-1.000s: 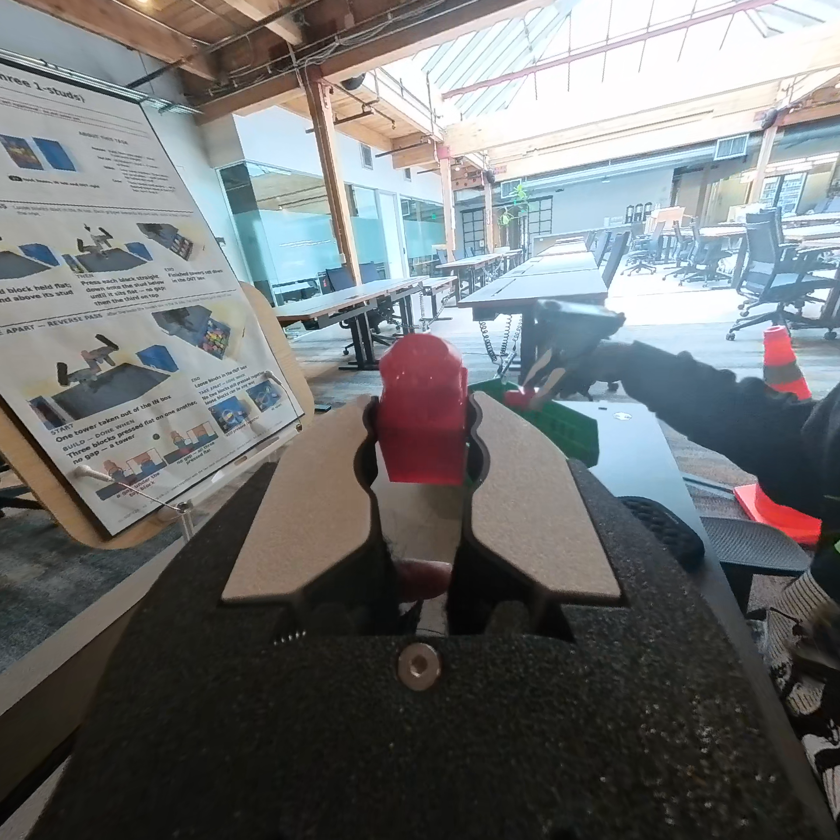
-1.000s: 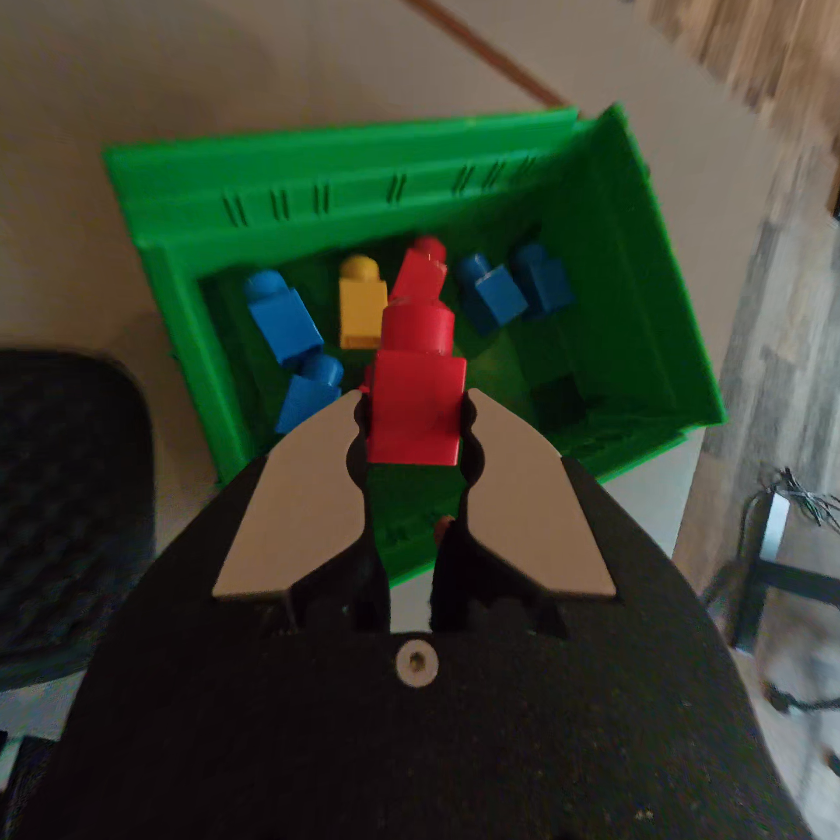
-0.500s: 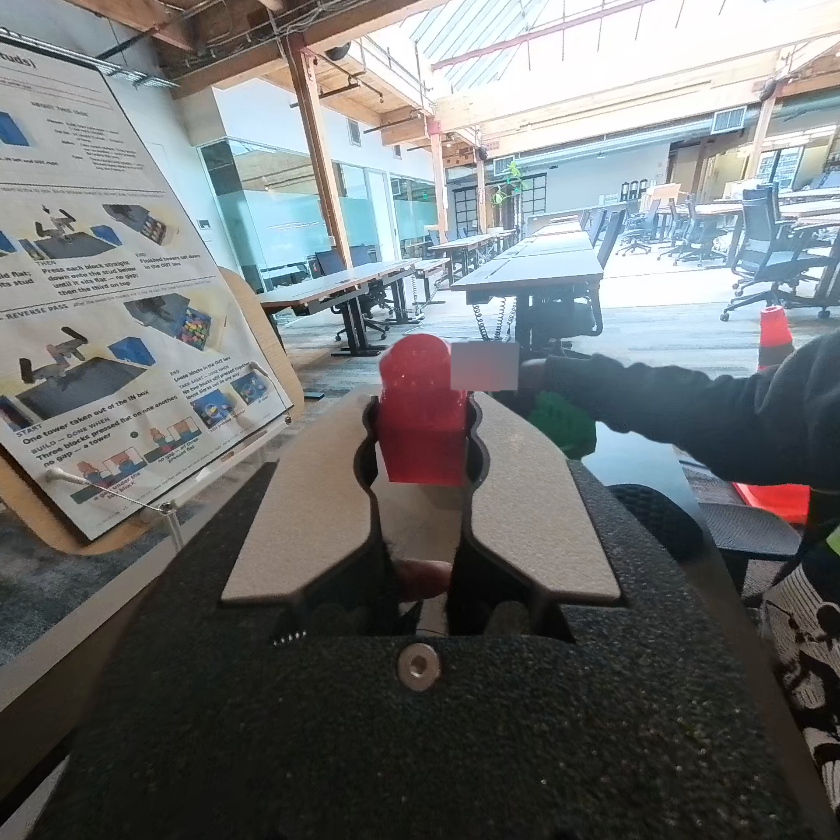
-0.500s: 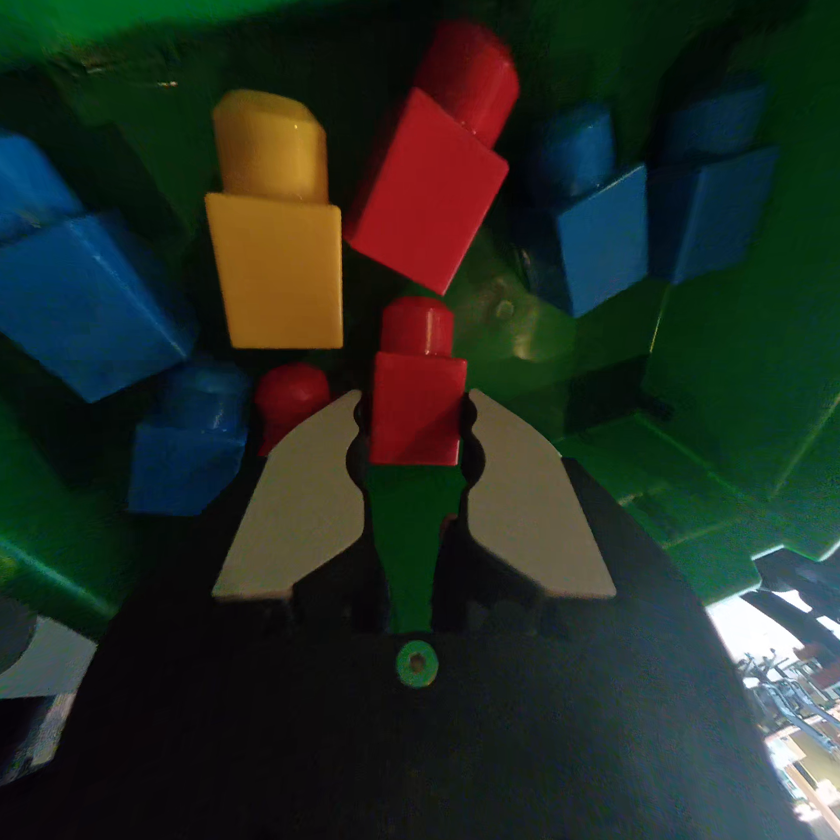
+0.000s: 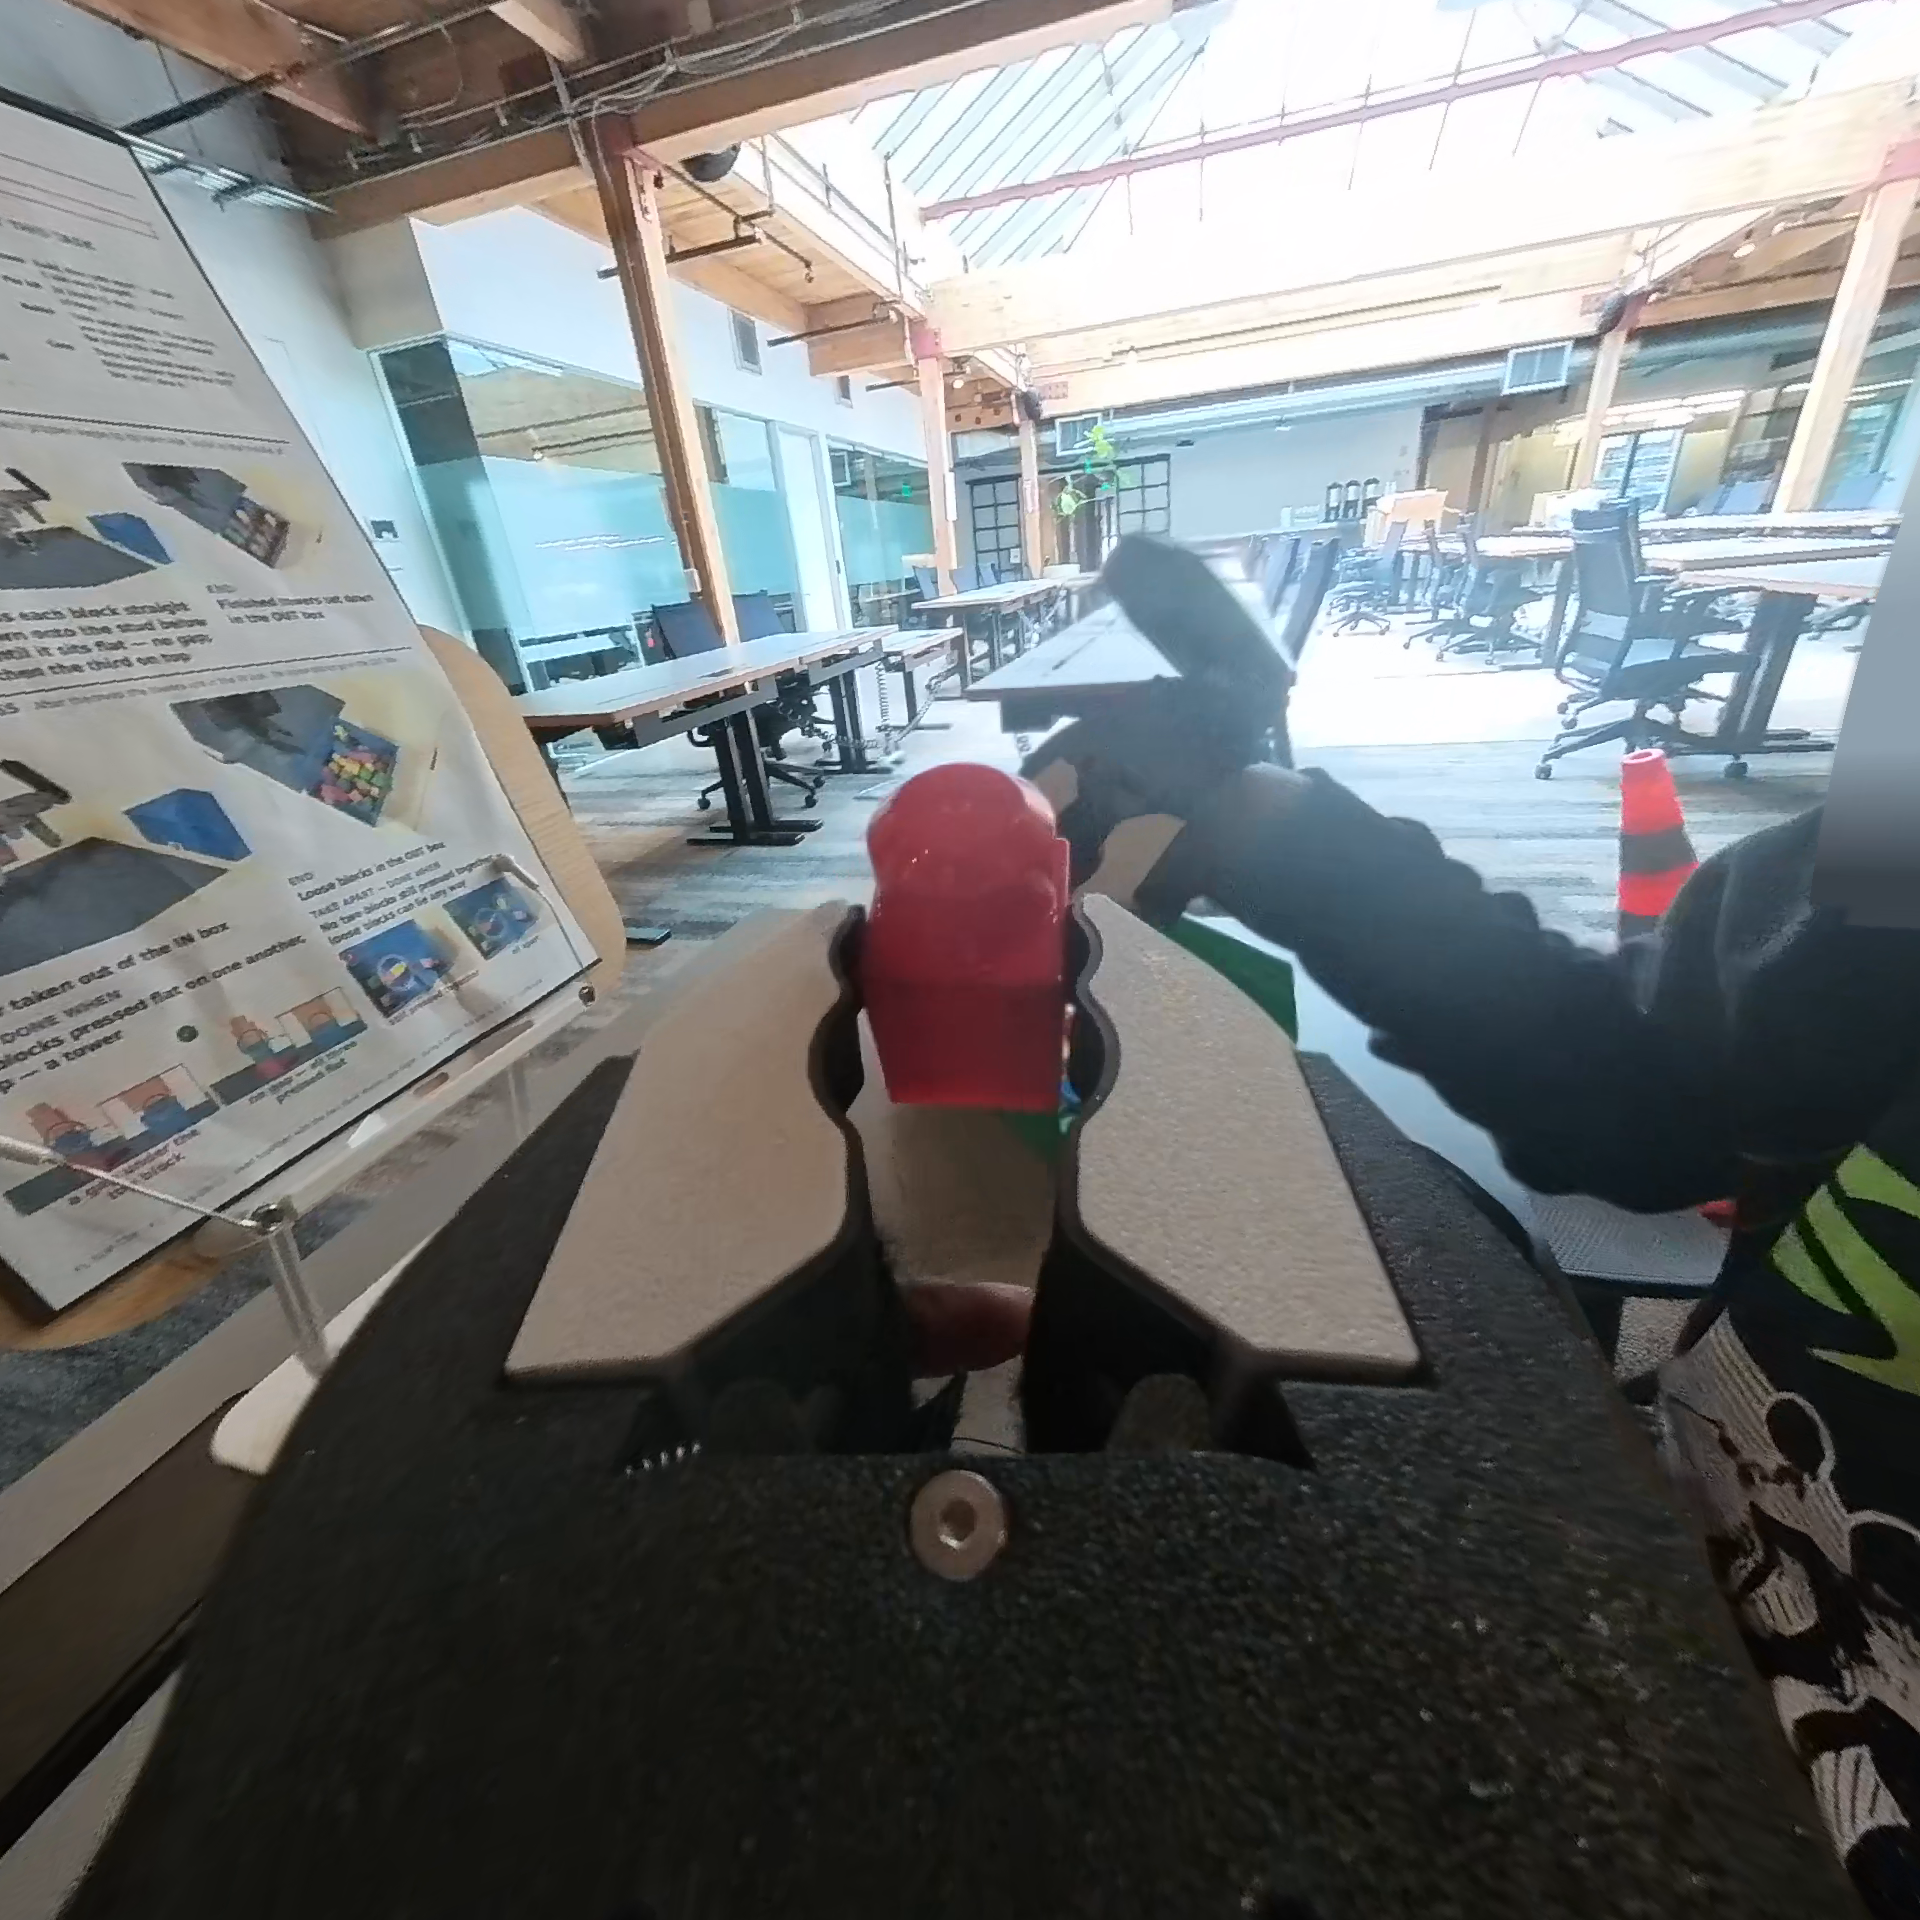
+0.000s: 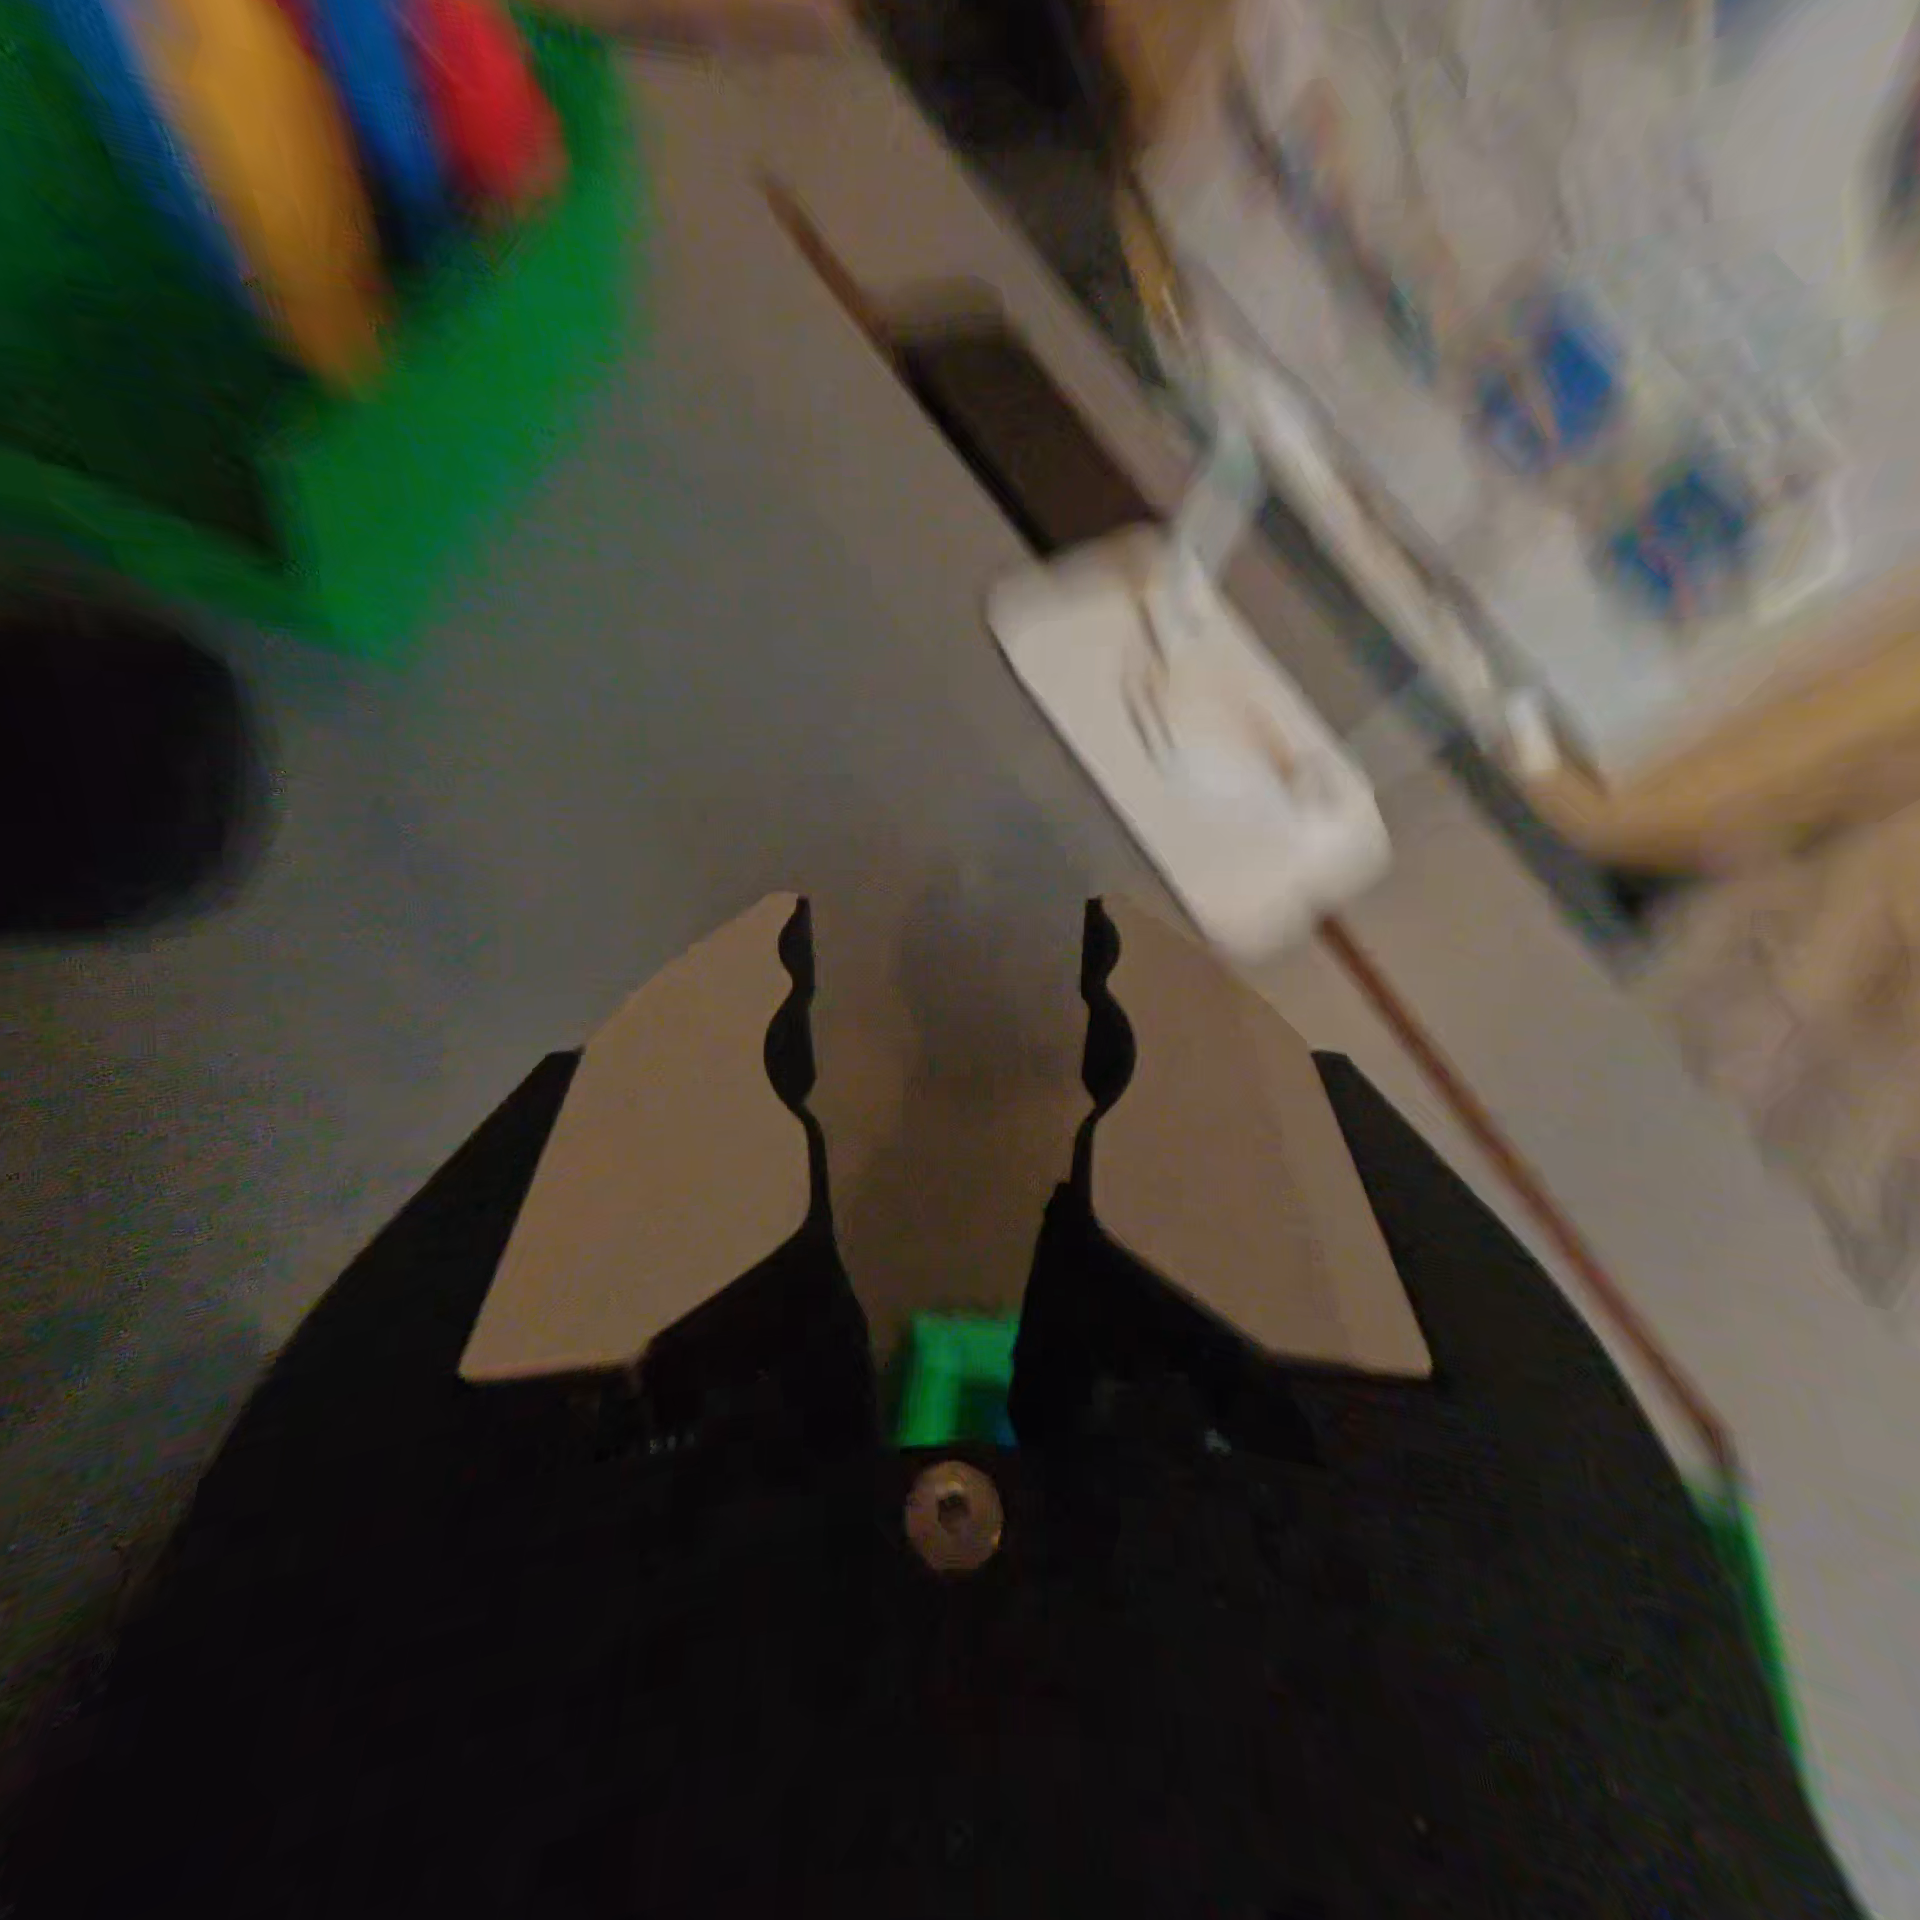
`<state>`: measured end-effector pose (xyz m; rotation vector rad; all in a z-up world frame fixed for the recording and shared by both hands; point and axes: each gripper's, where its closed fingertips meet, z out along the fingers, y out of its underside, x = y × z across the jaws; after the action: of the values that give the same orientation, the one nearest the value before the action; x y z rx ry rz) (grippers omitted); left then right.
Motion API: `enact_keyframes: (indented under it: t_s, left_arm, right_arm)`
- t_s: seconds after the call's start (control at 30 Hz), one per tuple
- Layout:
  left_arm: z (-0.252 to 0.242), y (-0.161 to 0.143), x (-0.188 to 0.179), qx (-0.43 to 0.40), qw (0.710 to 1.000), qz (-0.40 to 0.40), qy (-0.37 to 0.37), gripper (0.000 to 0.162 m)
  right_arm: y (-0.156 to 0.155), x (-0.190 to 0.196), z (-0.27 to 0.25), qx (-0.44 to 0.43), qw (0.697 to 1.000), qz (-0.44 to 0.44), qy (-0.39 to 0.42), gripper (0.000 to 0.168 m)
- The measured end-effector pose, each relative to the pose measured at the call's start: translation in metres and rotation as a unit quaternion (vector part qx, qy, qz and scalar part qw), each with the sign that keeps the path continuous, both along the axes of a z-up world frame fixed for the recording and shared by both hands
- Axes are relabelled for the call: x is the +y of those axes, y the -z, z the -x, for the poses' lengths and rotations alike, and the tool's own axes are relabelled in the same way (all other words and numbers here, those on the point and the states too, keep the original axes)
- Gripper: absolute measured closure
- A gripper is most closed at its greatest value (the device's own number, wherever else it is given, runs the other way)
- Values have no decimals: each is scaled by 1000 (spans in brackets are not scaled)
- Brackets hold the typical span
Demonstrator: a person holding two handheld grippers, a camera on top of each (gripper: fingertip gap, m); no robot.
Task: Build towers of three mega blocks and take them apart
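Between the left tool's [image 5: 966, 997] pinching jaws sits a red block [image 5: 966, 956], light, rigid, probably slick; the right tool [image 6: 943, 914] gapes empty.

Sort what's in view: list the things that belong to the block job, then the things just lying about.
Job: red block in the left gripper; empty right gripper; green bin of blurred blocks; instruction sheet.

Lying about: orange cone; office chairs; desks.

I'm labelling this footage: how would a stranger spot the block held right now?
Find the left tongs filling the lower left wrist view. Clamped between their grey fingers stands a glossy red single-stud plastic block, stud up, the only block off the table.
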<state>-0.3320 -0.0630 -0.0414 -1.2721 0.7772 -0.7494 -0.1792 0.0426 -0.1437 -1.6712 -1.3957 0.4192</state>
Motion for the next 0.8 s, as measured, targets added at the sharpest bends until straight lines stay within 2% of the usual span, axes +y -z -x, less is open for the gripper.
enact_keyframes:
  t_s: [0.1, 0.2, 0.33, 0.43, 0.73, 0.8]
  left_arm:
    - [-4, -6, -7, -20, 999, -5, 28, 127]
    - [-8, -12, -15, -38, 998, -12, 58, 127]
    - [-8, -14, -18, -45, 996, -15, 70, 127]
    - [-7, -13, -18, -44, 996, -15, 72, 127]
    - [-9, -7, -14, -25, 998, -6, 57, 126]
    - [-9, -6, -10, -19, 999, -4, 44, 118]
  right_arm:
    - [-58, -74, 85, 133, 972, -27, -194, 116]
    - [-84, -112, 130, 177, 943, -28, -279, 114]
    - [-96, -125, 155, 204, 926, -13, -316, 117]
    - [-98, -124, 161, 220, 922, -3, -318, 132]
    - [-93, -119, 159, 248, 914, 6, -322, 133]
    - [-93, -117, 156, 253, 914, 1, -317, 133]
